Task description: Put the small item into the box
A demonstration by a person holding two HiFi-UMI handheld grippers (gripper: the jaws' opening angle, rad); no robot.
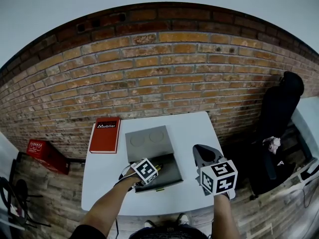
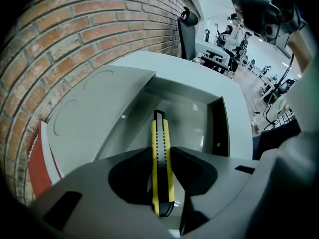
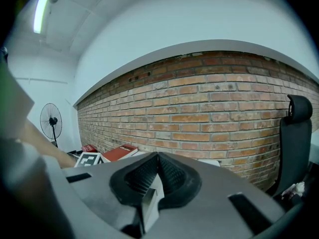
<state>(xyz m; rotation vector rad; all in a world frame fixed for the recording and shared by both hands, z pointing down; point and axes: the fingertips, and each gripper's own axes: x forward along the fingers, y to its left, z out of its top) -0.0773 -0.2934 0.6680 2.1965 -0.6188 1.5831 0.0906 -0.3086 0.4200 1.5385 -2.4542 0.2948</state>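
Observation:
A yellow and black utility knife (image 2: pixel 160 158) stands between the pads of my left gripper (image 2: pixel 160 151), which is shut on it. The blade end points down into the open grey box (image 2: pixel 219 128). In the head view the left gripper (image 1: pixel 155 169) hangs over the box (image 1: pixel 149 188), whose lid (image 1: pixel 147 141) lies flat behind it. My right gripper (image 1: pixel 204 153) floats above the table's right side, apart from the box. Its jaws meet at the tip with nothing held between them (image 3: pixel 158 157).
A red book (image 1: pixel 105 134) lies on the white table (image 1: pixel 189 128) left of the box. The brick wall runs close behind the table. A black office chair (image 1: pixel 281 108) stands to the right, and a red crate (image 1: pixel 45 153) sits on the floor at left.

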